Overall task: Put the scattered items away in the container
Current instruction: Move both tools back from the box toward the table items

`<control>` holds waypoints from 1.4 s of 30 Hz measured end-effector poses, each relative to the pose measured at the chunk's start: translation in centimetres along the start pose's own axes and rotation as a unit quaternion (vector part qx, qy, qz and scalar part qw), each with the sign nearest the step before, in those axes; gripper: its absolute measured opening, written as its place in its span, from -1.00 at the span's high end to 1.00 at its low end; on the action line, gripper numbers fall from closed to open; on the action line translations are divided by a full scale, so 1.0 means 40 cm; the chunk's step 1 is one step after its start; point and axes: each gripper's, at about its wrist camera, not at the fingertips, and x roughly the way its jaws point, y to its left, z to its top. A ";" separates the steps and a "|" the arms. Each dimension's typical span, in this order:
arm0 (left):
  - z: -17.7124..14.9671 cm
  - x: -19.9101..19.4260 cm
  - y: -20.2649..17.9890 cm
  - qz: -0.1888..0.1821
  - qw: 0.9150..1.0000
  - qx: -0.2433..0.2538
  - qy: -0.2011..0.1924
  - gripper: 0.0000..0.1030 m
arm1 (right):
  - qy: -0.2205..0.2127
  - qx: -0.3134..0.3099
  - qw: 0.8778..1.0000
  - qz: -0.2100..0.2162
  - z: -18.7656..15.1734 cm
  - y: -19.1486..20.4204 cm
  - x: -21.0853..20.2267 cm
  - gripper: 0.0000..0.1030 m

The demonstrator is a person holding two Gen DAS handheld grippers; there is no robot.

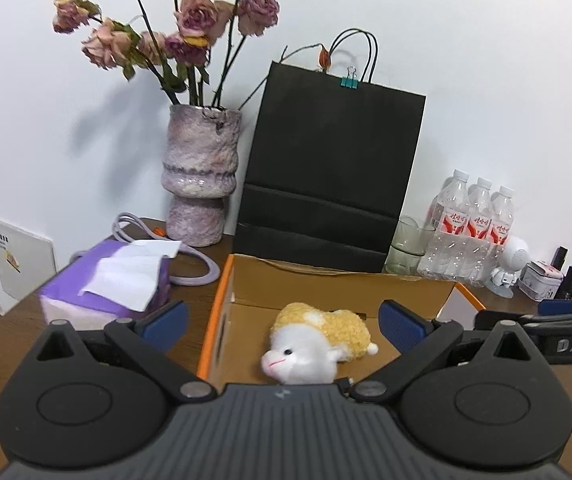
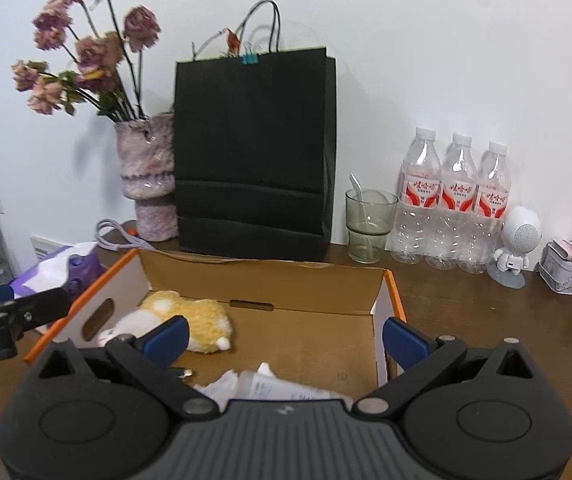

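The cardboard box (image 2: 262, 280), open at the top with orange edges, stands on the brown worktop (image 2: 485, 320) in front of a black paper bag (image 2: 254, 152). Inside it, near the left wall, lies a plush toy (image 1: 317, 340) with a yellow back and white face. At the near end of the box there are also some crumpled white packets (image 2: 262, 388), partly hidden by the right tool's body, so I cannot tell exactly what they are.

I judge the plush toy to be light and soft; it will squash under pressure and does not slip, so a hold across the middle of its body would be enough. The packets look thin and light, and probably crinkle; it is better to pinch them at an edge or a fold.

The left tongs (image 1: 282, 324) are spread wide above the box, with the toy visible between the blue pads, and they hold nothing. The right tongs (image 2: 286, 338) are equally wide apart over the box and also empty; they touch nothing that I can see.
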 end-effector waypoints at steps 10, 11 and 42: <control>-0.039 -0.117 0.050 0.002 1.000 0.004 0.005 -1.00 | -0.020 -0.019 1.000 0.005 -0.063 -0.011 -0.142 -1.00; -0.047 -0.129 0.057 0.001 1.000 0.008 0.007 -1.00 | -0.020 -0.019 1.000 0.005 -0.076 -0.016 -0.152 -1.00; -0.206 -0.018 0.080 -0.022 0.990 0.060 0.124 -1.00 | 0.056 0.012 0.997 -0.048 -0.323 -0.042 -0.129 -0.72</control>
